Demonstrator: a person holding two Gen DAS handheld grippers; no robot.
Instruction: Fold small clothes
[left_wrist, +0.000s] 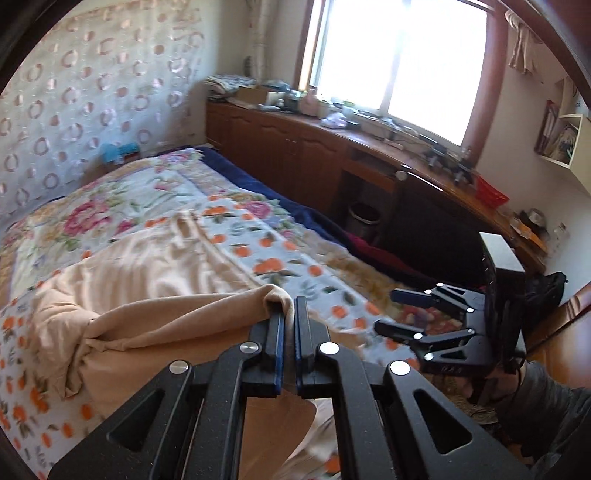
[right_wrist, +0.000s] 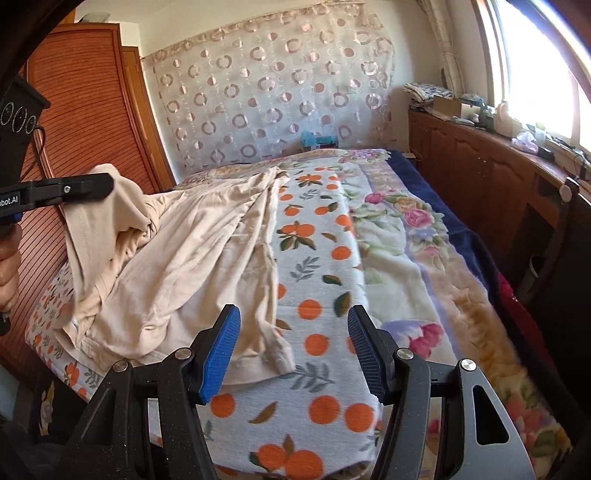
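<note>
A beige garment (left_wrist: 147, 266) lies spread and wrinkled on an orange-print blanket (right_wrist: 317, 266) on the bed. My left gripper (left_wrist: 290, 306) is shut on one edge of the garment, and a fold of the cloth bulges over its fingertips. In the right wrist view the left gripper (right_wrist: 105, 189) holds that edge lifted off the bed at the far left, so the beige garment (right_wrist: 192, 251) hangs down from it. My right gripper (right_wrist: 291, 317) stands open over the garment's near hem corner, pads touching nothing. The right gripper (left_wrist: 386, 311) also shows open at the bed's right edge.
A floral quilt (right_wrist: 406, 240) covers the bed's right half over a dark blue sheet (right_wrist: 454, 221). A cluttered wooden cabinet (left_wrist: 295, 147) runs under the window. A waste bin (left_wrist: 364, 219) stands beside the bed, a wooden wardrobe (right_wrist: 92, 110) at its left, and a curtain (right_wrist: 258, 92) behind.
</note>
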